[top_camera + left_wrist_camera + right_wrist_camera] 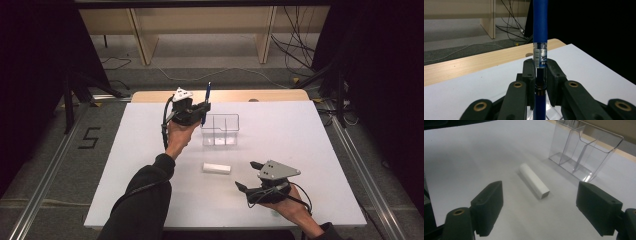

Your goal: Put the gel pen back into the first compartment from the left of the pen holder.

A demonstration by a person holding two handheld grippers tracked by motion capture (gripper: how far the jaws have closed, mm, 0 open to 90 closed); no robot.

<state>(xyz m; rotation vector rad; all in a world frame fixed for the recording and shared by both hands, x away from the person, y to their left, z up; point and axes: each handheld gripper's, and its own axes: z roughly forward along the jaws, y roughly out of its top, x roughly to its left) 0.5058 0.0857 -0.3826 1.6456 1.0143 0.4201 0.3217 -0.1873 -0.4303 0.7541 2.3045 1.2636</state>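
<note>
My left gripper [204,108] is shut on a blue pen [206,102], held upright just above the left edge of a clear plastic organizer [220,129] with divided compartments. In the left gripper view the pen [540,37] stands between the two black jaws of that gripper [540,75]. A white rectangular eraser [216,168] lies on the white table in front of the organizer. My right gripper [247,176] is open, low over the table to the right of the eraser. In the right gripper view the eraser [534,180] lies ahead of the gripper [546,205], with the organizer [584,152] behind it.
The white table top [150,190] has a wooden strip [225,95] along its far edge. Beyond stand wooden furniture legs [142,40] and loose cables [295,50] on the floor. Metal rails [45,190] run on both sides.
</note>
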